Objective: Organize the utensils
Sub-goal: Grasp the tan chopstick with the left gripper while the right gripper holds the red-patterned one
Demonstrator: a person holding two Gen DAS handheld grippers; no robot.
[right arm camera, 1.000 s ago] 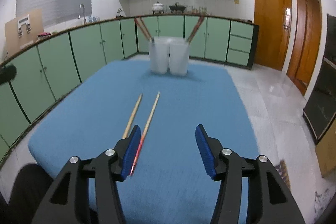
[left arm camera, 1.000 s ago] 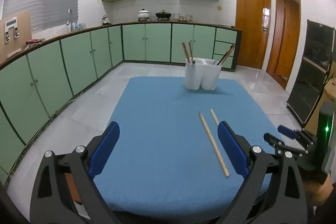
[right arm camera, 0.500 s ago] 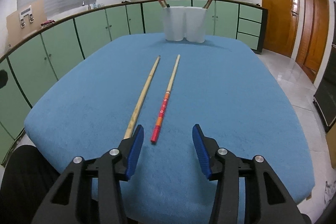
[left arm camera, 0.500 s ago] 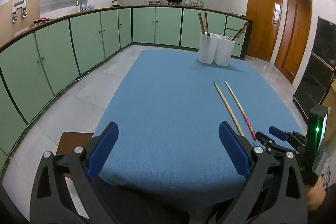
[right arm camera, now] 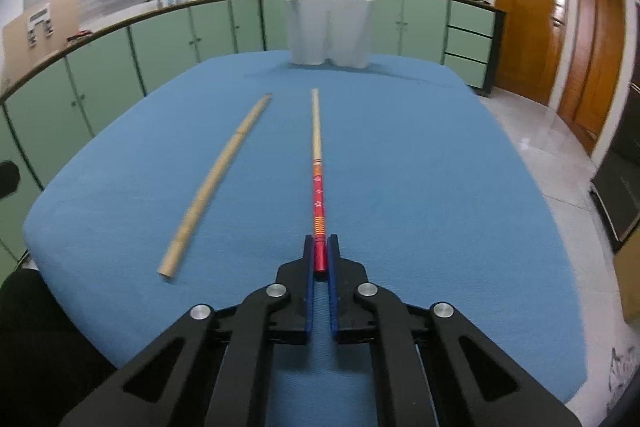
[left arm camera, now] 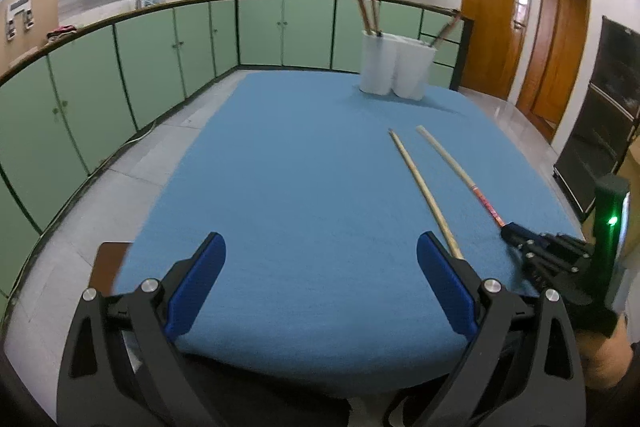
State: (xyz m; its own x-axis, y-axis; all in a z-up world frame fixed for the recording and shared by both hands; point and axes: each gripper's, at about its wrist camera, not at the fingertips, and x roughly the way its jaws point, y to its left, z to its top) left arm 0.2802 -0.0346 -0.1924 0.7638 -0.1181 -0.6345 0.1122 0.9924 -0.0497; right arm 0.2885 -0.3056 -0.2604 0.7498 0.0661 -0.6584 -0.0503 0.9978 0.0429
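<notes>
Two chopsticks lie on the blue table (right arm camera: pixel 400 163). My right gripper (right arm camera: pixel 320 251) is shut on the red end of the red-handled chopstick (right arm camera: pixel 318 183), which points away toward the white utensil holder (right arm camera: pixel 328 31). A plain bamboo chopstick (right arm camera: pixel 218 177) lies to its left. In the left wrist view my left gripper (left arm camera: pixel 320 259) is open and empty over the near table edge; the bamboo chopstick (left arm camera: pixel 424 187) runs past its right finger, the red-handled one (left arm camera: pixel 460 173) lies further right, held by the right gripper (left arm camera: pixel 514 231). The holder (left arm camera: pixel 396 67) contains several chopsticks.
Green kitchen cabinets (left arm camera: pixel 160 59) curve around the left and back. Wooden doors (left arm camera: pixel 496 15) stand at the right. A dark appliance (left arm camera: pixel 608 115) stands at the far right. A brown stool (left arm camera: pixel 106 263) sits below the table's left corner.
My right gripper has moved forward and closed on the red end of the red-handled chopstick. My left gripper stays open and has shifted slightly.
</notes>
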